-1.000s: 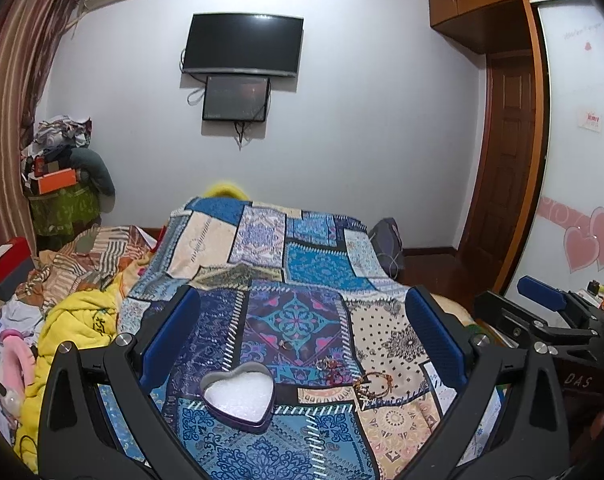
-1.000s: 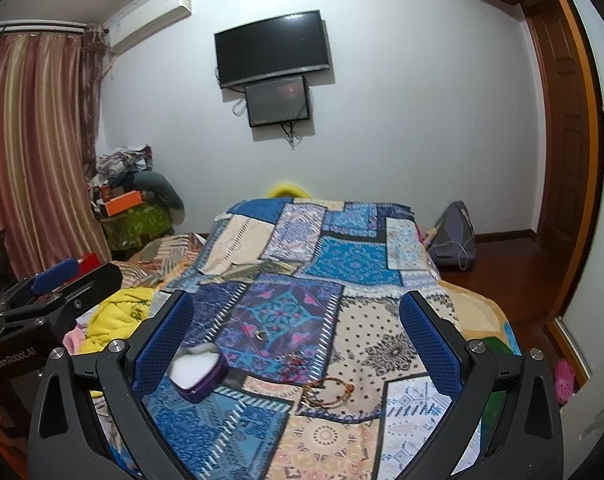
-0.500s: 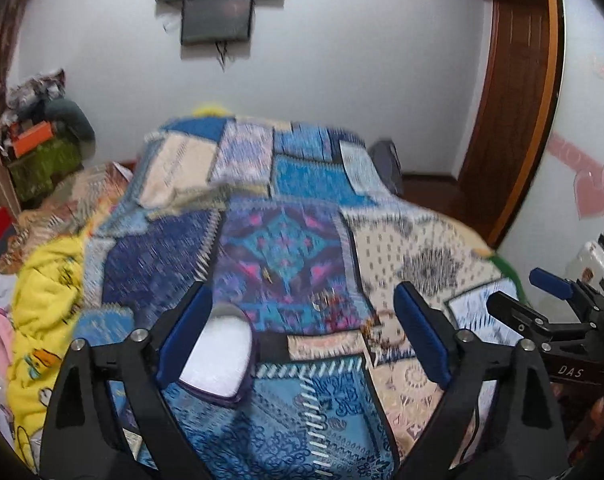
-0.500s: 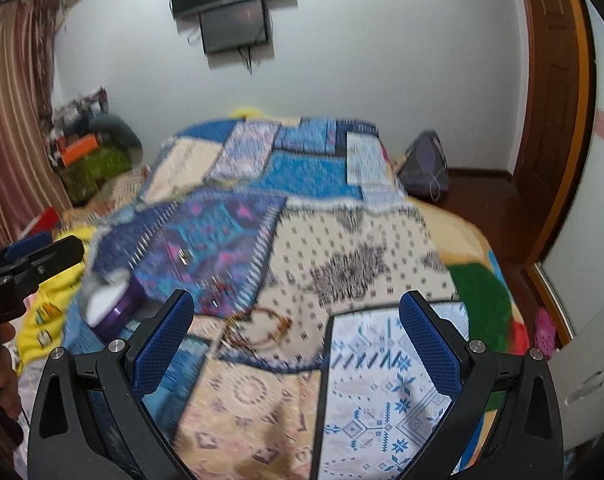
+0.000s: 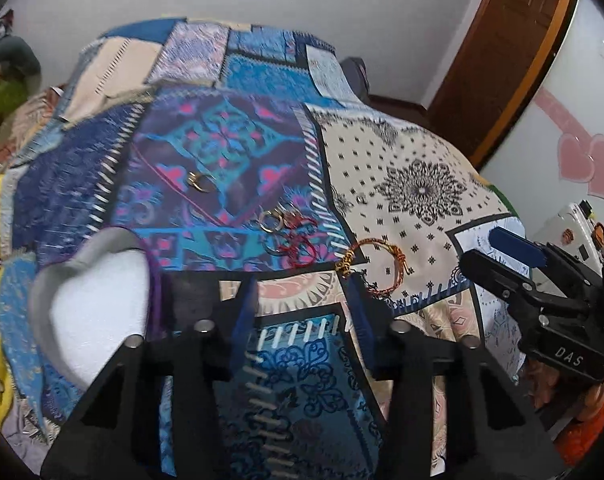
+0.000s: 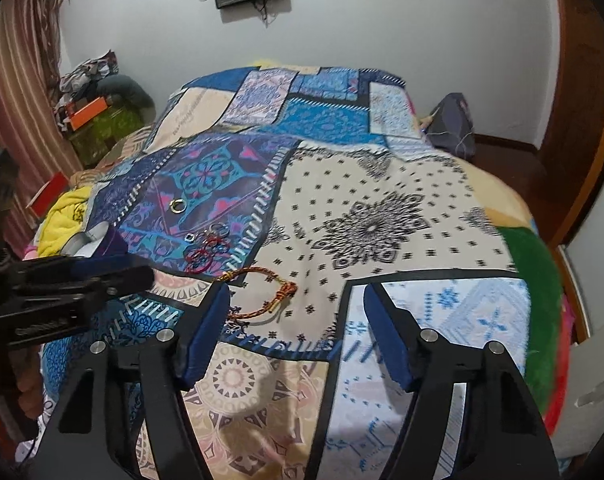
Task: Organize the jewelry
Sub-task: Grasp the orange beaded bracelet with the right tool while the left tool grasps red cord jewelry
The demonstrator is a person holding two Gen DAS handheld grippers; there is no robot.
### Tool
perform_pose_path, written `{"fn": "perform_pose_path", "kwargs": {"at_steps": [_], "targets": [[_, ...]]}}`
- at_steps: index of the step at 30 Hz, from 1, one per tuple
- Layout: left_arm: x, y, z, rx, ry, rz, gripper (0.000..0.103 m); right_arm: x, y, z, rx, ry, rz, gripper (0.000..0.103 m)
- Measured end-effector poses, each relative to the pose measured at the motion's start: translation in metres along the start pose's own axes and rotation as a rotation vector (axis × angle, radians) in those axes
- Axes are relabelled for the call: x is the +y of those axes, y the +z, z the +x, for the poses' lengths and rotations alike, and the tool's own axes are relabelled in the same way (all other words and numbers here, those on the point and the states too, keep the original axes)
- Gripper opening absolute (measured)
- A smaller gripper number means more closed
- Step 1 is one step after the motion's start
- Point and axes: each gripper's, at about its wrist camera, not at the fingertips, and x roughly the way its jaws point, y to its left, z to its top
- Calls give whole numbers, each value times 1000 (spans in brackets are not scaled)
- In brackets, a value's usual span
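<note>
Toward the bed's left edge sits the heart-shaped box [image 5: 94, 300], open, its white lining showing; our left tool [image 5: 302, 316] hangs just right of it with its fingers partly apart and nothing between them. If we swing that tool left carelessly, a finger could clip the box wall and tip it on the soft quilt [image 5: 402, 168].

Further right, nearer the middle of the bed, lie a gold ring [image 5: 200, 182], then a cluster of small rings and red cords [image 5: 290, 232]. We judge these tangled: lifting one may drag the rest along and scatter them into the busy pattern, where they would be hard to find.

Right again lies the braided bracelet [image 6: 262, 292], touching nothing but quilt. Our right tool [image 6: 294, 336] hovers above it, fingers apart and empty, the left pad [image 6: 206, 328] over the bracelet's edge. Closing from here could pinch fabric instead, or catch only one strand so it slips free.
</note>
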Motion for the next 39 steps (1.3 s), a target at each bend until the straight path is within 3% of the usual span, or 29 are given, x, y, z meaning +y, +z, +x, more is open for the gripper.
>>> {"fn": "perform_pose_path", "kwargs": {"at_steps": [2,8,16,21,23,25,29,32,35,39], "targets": [[2,2,11,24,-21,-11,29,1,2,7,9,20,0,65],[9,11,32,53,-29,-30,20,1,13,29,34,72,-10,63],[12,15,51,72,-10,-27,10,2,22,59,101,128,-46,51],[14,16,53,70,-17,-40,9,9,23,75,139,138,-99,50],[14,17,55,68,-8,-42,4,12,23,81,160,143,-129,49],[14,17,57,63,-1,-41,2,14,22,87,186,153,-145,41],[12,17,54,45,16,-31,1,19,20,95,224,179,-161,40],[11,17,44,15,20,-26,1,19,19,95,229,196,-153,31],[12,18,33,-12,23,-24,1,21,18,95,225,197,-154,12],[14,20,17,-48,28,-25,1,22,14,92,209,196,-145,5]]}}
